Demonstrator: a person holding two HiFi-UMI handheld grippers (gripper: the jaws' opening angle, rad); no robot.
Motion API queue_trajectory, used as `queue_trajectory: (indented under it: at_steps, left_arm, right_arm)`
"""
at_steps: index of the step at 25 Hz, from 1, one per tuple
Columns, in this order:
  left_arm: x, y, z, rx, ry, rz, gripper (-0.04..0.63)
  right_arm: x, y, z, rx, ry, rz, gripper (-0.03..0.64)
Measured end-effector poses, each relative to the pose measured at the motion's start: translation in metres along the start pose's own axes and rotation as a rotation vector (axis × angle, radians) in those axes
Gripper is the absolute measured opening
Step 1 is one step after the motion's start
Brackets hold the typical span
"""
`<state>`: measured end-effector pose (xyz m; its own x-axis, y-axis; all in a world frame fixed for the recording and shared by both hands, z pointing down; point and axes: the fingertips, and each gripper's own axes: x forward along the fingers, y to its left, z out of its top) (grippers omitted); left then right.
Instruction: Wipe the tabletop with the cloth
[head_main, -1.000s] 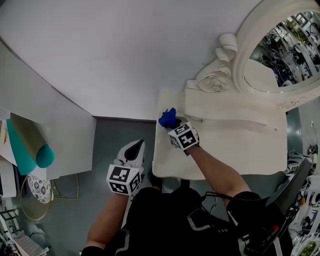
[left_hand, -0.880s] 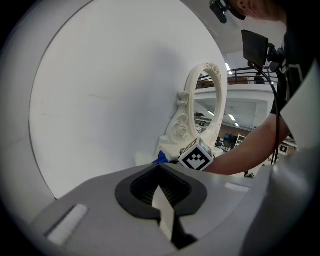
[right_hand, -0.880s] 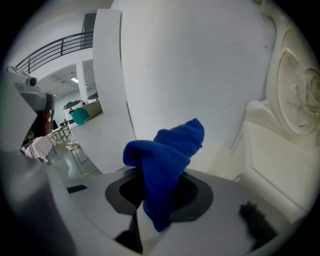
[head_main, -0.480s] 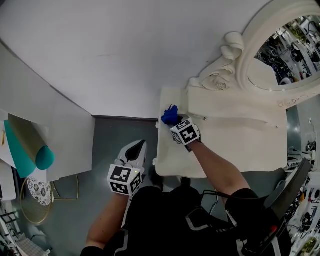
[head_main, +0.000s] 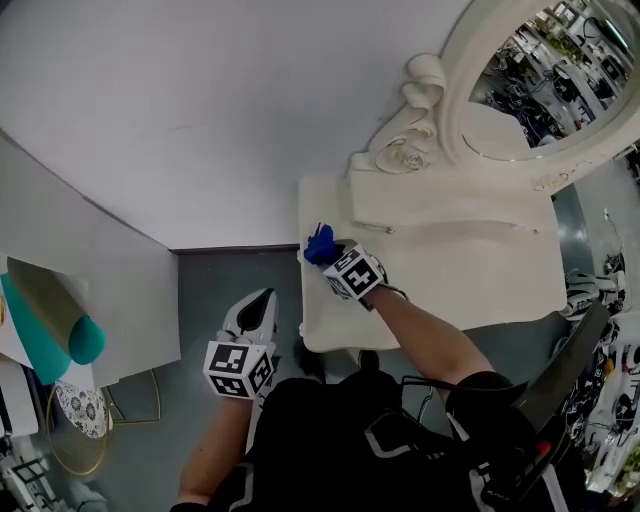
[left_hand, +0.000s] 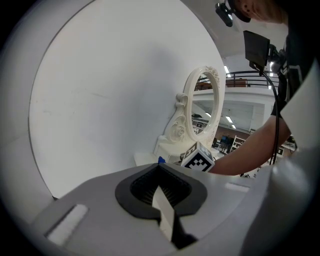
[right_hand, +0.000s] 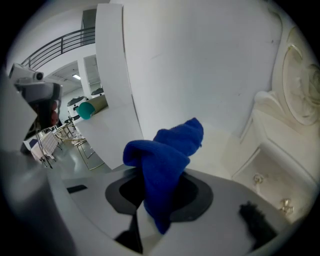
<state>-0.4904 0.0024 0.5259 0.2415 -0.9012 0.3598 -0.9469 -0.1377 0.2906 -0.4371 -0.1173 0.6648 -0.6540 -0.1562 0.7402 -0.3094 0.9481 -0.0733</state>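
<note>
Cloth (right_hand: 167, 160) hardly moved, right tongs (right_hand: 150, 220) clamping it

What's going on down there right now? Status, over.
Right gripper shut on blue cloth, at tabletop left edge. Left gripper shut, empty, off the table. Mirror base close behind cloth.

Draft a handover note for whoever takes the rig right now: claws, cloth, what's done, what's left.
Left claw: shut, empty, held left of the tabletop, above the floor.
Right claw: shut on the blue cloth, at the tabletop's far-left corner, beside the drawer unit.
Done: cloth is gripped and at the table. The pictures don't show which parts are already wiped.
Left: wipe across the open tabletop toward the right and the near edge.
</note>
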Motion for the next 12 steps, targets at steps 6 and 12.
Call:
queue_trajectory:
  at_steps: [6, 12]
  left_arm:
    - [-0.003, -0.005, 0.001, 0.005, -0.013, -0.039, 0.009]
    - [0.001, -0.018, 0.001, 0.010, -0.019, -0.103, 0.009]
  right_arm:
    - [-0.026, 0.061, -0.033, -0.010, 0.011, 0.079, 0.121]
    - [-0.057, 0.127, -0.074, 0.006, 0.034, 0.172, 0.121]
